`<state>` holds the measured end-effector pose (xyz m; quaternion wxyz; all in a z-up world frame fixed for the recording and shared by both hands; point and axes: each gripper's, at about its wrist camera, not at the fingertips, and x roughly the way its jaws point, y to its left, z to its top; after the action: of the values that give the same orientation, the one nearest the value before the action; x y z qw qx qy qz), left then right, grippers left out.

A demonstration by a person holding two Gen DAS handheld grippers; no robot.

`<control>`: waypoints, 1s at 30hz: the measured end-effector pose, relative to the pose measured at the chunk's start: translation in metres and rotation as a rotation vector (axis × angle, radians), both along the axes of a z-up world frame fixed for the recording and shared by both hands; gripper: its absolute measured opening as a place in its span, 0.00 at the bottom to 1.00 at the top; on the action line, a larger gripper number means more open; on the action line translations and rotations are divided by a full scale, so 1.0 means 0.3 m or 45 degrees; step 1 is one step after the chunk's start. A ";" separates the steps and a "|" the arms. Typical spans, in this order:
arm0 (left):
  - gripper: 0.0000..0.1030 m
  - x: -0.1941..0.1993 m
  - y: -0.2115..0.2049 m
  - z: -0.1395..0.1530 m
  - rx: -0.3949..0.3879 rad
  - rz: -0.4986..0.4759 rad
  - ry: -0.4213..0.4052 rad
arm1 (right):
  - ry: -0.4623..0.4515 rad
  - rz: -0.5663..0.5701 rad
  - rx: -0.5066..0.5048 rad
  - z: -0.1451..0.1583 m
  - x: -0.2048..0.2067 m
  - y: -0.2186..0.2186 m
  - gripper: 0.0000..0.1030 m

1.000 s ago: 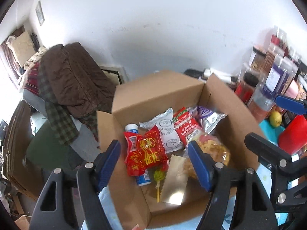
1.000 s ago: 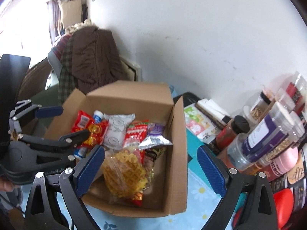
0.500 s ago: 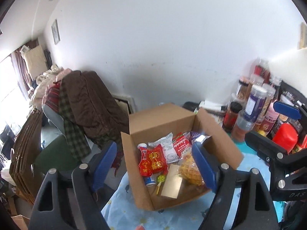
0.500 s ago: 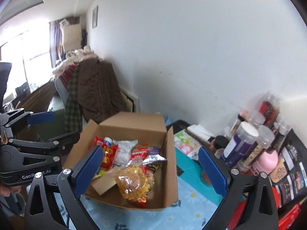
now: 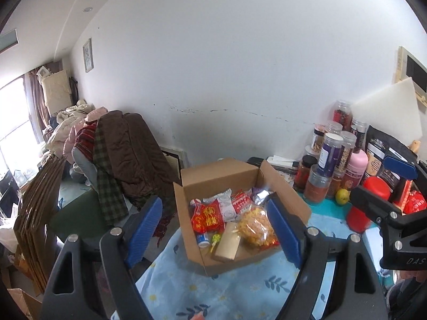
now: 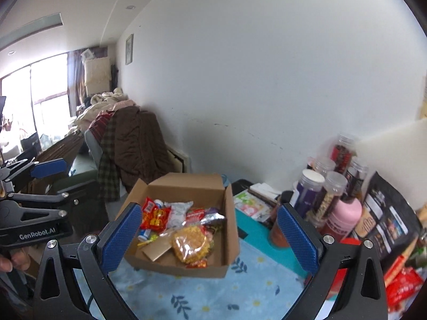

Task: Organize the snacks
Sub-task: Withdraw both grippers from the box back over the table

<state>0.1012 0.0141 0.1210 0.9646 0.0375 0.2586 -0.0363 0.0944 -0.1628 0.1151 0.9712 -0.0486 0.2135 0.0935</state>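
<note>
A: Left wrist view first: the left gripper (image 5: pixel 214 229) has its blue pads spread apart with nothing between them, hanging above the near edge of the table (image 5: pixel 240 293), which wears a blue flowered cloth.

B: And the snacks?

A: They lie in the open box (image 5: pixel 221 172) on that cloth. Along its left side sit a red pack (image 5: pixel 209 217) and a small white bottle (image 5: pixel 202 238); a white pack (image 5: pixel 225 208) leans toward the back wall, with a clear bag (image 5: pixel 254 226) of yellow crisps at the front right and a tan card (image 5: pixel 226 245) flat on the floor of the box.

B: What does the right wrist view give?

A: The right gripper (image 6: pixel 210 236) stands with its pads wide apart too, holding nothing, and the box shows between them but well beyond the tips. The left gripper's black body is at the left edge, with part of a hand (image 6: pixel 10 262) below it.

B: Anything beside the box?

A: Jars (image 6: pixel 317 186) and a pink bottle (image 6: pixel 344 214) crowd the right side against the wall, near the box but apart from it. A black pouch (image 6: pixel 384 218) leans further right.
</note>
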 end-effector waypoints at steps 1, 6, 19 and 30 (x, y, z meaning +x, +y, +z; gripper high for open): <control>0.79 -0.018 -0.002 -0.009 0.000 -0.005 0.005 | -0.001 0.000 0.001 -0.003 -0.015 -0.003 1.00; 0.79 -0.099 0.000 -0.058 -0.022 -0.003 0.023 | 0.014 -0.004 0.002 -0.057 -0.105 -0.008 1.00; 0.79 -0.256 -0.004 -0.177 -0.052 0.060 0.056 | 0.123 -0.018 0.023 -0.236 -0.221 -0.015 1.00; 0.79 -0.305 0.006 -0.211 -0.059 0.111 0.077 | 0.169 0.005 0.063 -0.281 -0.259 -0.026 1.00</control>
<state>0.0098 0.0160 0.0578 0.9576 0.0028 0.2882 -0.0013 0.0166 -0.1704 0.0308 0.9557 -0.0186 0.2750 0.1038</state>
